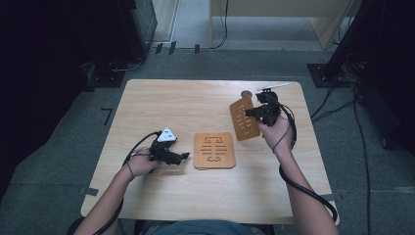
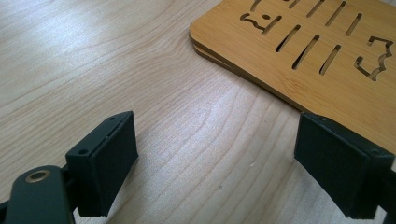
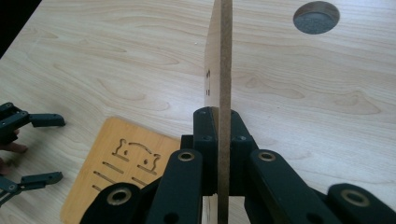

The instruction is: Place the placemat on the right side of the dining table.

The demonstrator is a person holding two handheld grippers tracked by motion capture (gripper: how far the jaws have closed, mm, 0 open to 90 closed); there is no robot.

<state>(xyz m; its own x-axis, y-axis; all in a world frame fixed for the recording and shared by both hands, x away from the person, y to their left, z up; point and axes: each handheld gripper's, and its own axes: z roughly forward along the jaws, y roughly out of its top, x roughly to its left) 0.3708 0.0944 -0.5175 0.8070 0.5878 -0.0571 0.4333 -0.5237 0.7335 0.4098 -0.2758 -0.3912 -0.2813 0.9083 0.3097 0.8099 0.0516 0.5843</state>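
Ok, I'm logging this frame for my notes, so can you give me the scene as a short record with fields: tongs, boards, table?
left tongs: open, low over the table, nothing between the jaws
right tongs: shut on the lifted board
lifted board: thin wooden board with slots, raised off the table, seen edge-on in the right gripper view
flat board: slotted board lying flat mid-table
table: light wood, round hole near the far edge

Even overhead light, soft shadows, dark surroundings; close views sharp, mild glare.
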